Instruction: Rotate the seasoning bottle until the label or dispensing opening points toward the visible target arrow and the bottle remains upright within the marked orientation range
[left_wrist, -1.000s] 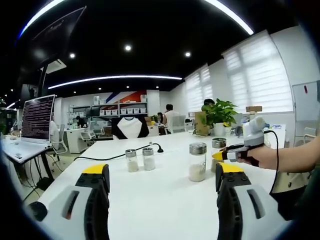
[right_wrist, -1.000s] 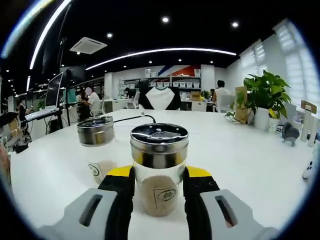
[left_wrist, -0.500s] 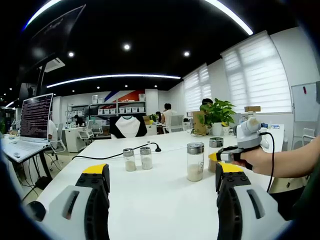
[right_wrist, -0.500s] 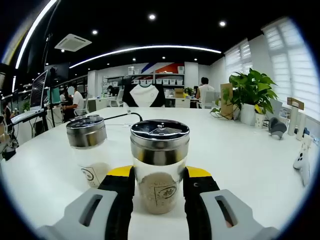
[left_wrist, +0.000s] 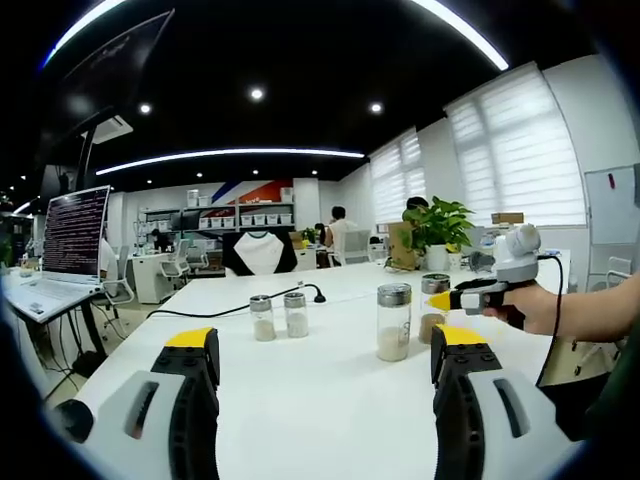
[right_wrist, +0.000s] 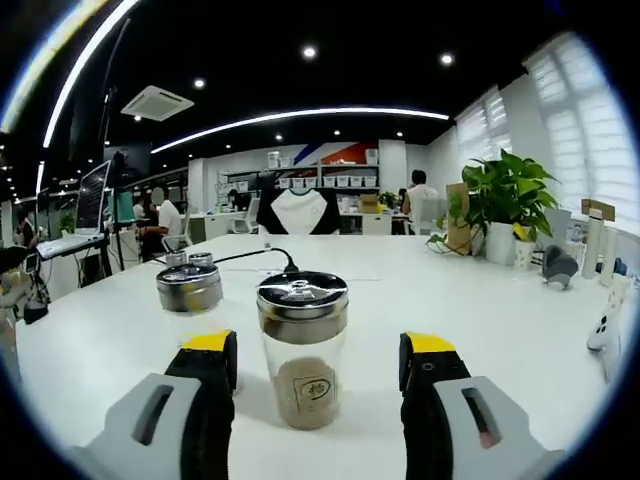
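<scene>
Between the yellow-tipped jaws of the right hand-held gripper (right_wrist: 318, 350), in the right gripper view, stands the clear glass seasoning bottle with a steel shaker lid (right_wrist: 303, 347). It is upright on the white table (right_wrist: 500, 330). The jaws are spread wide, with a clear gap on either side of the glass; neither touches it. The bottle holds tan powder filling its lower part, and a small printed label faces the camera. Just beyond the left jaw, slightly further off, a second glass shaker bottle with a steel lid (right_wrist: 189, 289) stands upright; its contents are hidden behind the jaw.

In the left gripper view, the left hand-held gripper (left_wrist: 325, 350) is spread wide above bare table, holding and touching nothing. Ahead of its right jaw the right hand-held gripper (left_wrist: 450, 298) is seen from the side, gripped by a person's hand (left_wrist: 535, 305), its yellow tips level with the seasoning bottle (left_wrist: 434, 308). Just left of that stands the second shaker bottle (left_wrist: 394, 322), showing white powder in its lower third. Further ahead and left, two small glass shakers with metal caps (left_wrist: 278, 316) stand side by side, each partly filled with pale contents. A black cable (left_wrist: 230, 311) runs behind them.
</scene>
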